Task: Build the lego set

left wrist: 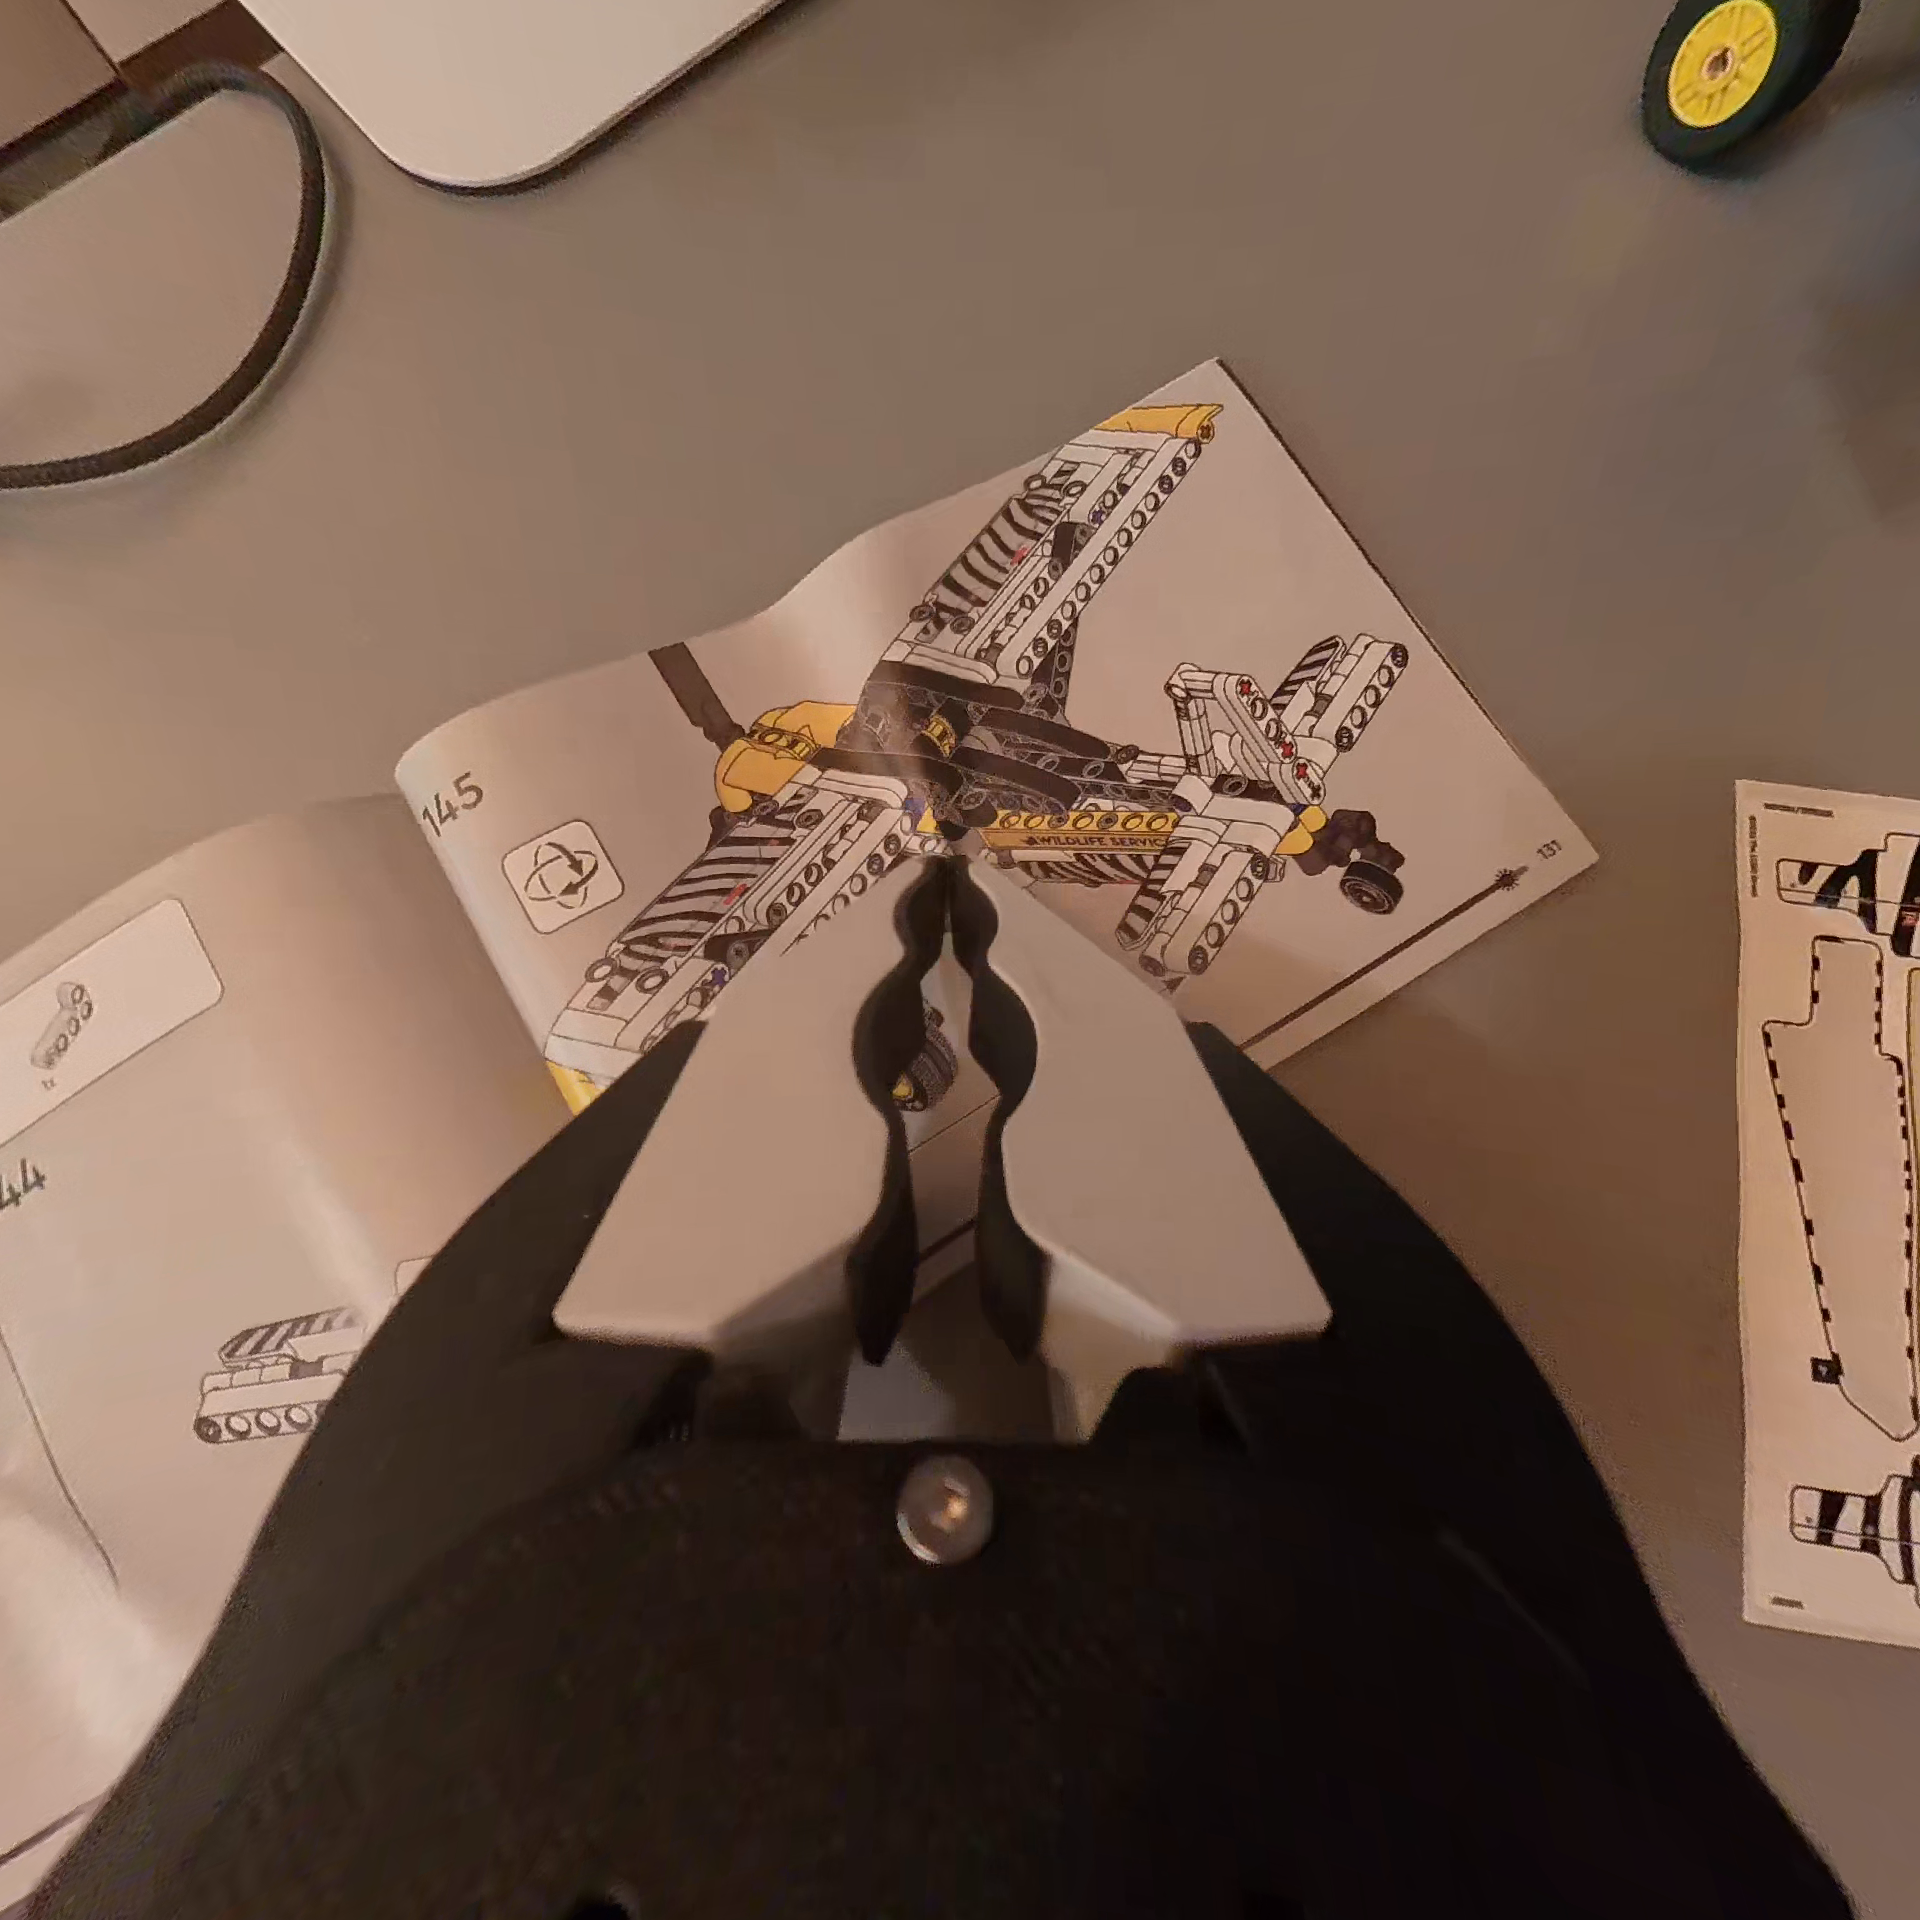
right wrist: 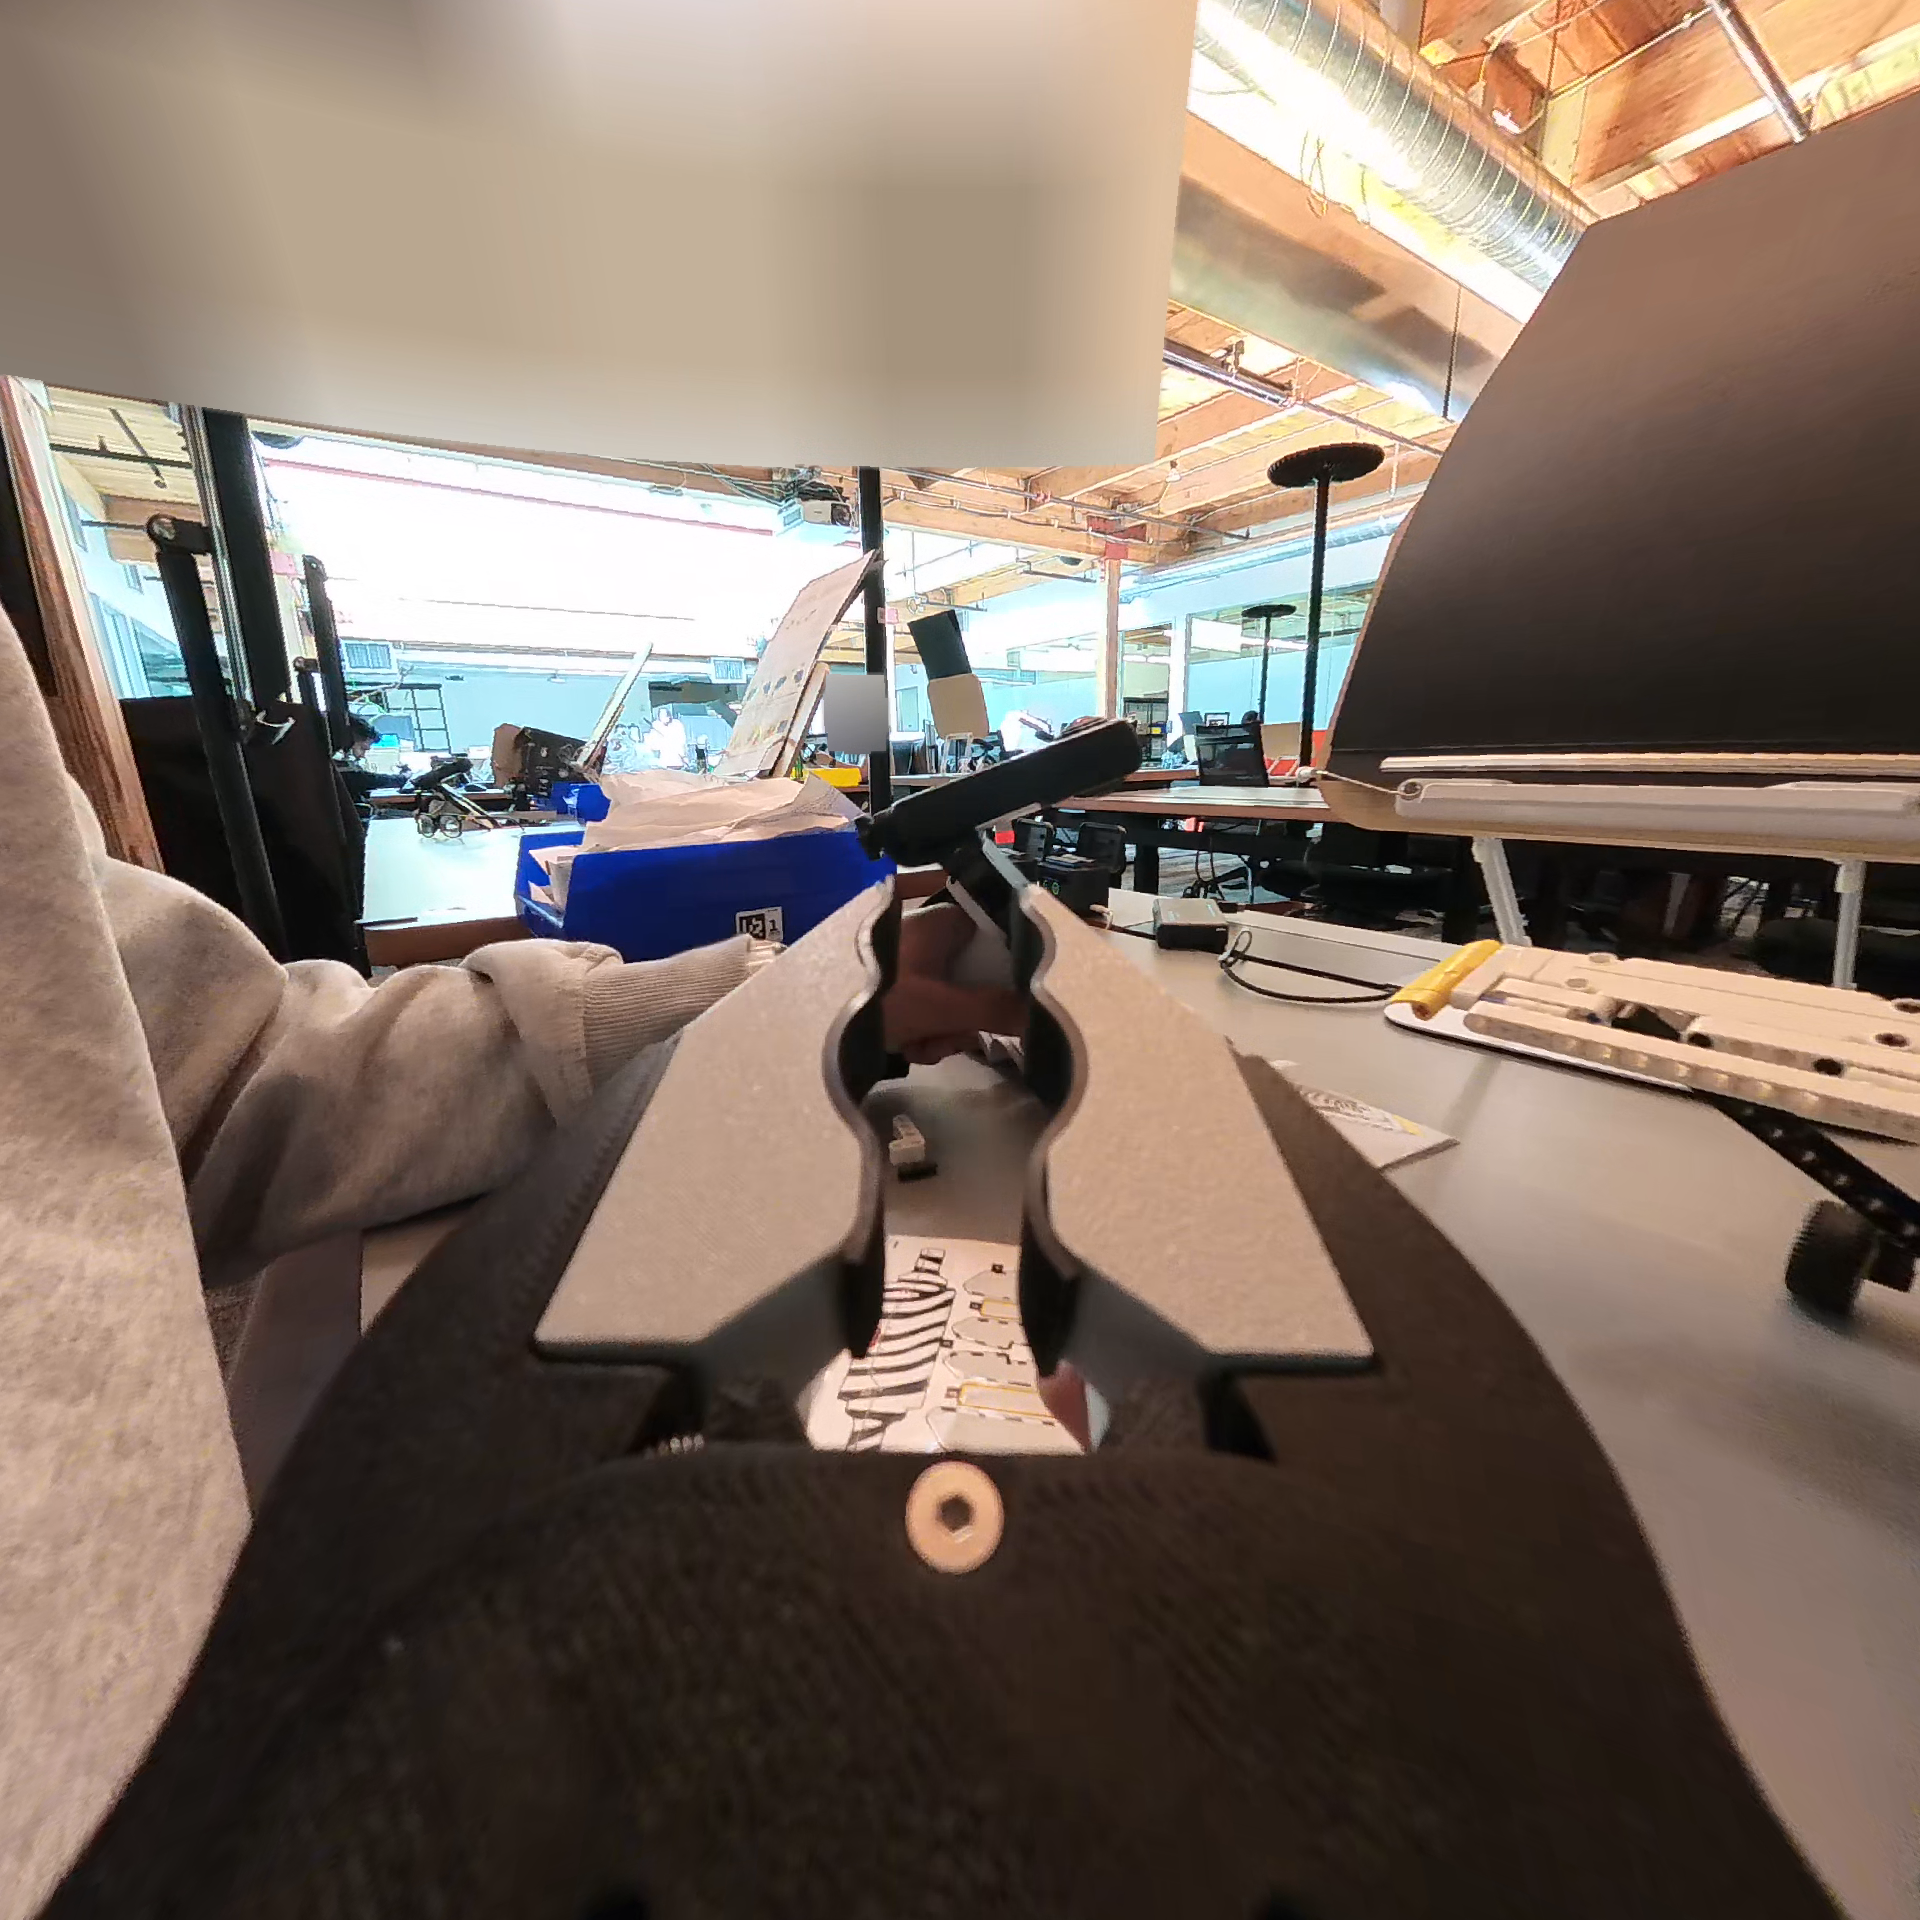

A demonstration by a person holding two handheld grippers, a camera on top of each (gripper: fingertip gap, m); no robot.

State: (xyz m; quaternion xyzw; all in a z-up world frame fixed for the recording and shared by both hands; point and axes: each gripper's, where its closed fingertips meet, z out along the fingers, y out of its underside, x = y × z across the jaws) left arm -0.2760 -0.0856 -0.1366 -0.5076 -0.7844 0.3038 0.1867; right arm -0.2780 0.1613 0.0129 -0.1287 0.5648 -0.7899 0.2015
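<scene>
In the left wrist view, my left gripper is shut and empty. It hovers over the open instruction booklet, at a page with a picture of a zebra-striped plane. A sticker sheet lies to the right. A yellow wheel with a black tyre lies at the far right. In the right wrist view, my right gripper is open and empty, above the sticker sheet. The partly built white plane model, with a yellow part and a small black wheel, stands at the right. A small white and black piece lies ahead.
A monitor's white base and a black cable are at the far left of the table. A blue bin stands beyond the person's grey sleeve. A dark monitor back rises at the right. My right fingertips sit around 30 centimeters from my left ones. To reach the monitor's white base in a straight line is about 20 centimeters for my left fingers, about 45 centimeters for my right.
</scene>
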